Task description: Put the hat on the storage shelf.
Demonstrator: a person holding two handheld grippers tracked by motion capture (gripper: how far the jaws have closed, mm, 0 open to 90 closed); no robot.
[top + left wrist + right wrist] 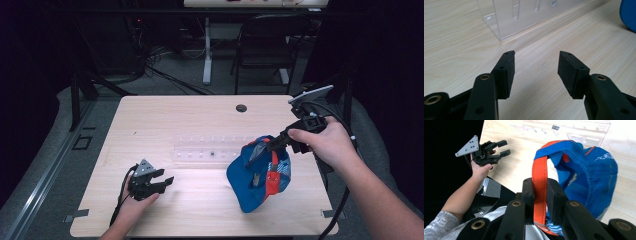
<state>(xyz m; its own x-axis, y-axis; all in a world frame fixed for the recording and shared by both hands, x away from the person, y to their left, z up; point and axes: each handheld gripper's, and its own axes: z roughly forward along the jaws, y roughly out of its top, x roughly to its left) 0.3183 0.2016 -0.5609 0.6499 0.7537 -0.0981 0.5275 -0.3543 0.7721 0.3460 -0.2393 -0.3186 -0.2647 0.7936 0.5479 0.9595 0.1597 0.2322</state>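
A blue cap (255, 177) with an orange strap (539, 180) hangs tilted over the right side of the table, its brim touching the wood. My right gripper (272, 145) is shut on that strap; in the right gripper view both pads pinch the orange band (540, 195) and the blue crown (596, 177) sags beyond. My left gripper (162, 178) rests low at the table's front left, jaws open with bare wood between them (536, 67). It also shows far off in the right gripper view (502, 147).
A clear acrylic rack (210, 148) with slots lies across the table's middle, just ahead of the left gripper (524, 15). A dark round grommet (241, 108) sits near the far edge. A black chair (265, 45) and a desk leg stand beyond the table.
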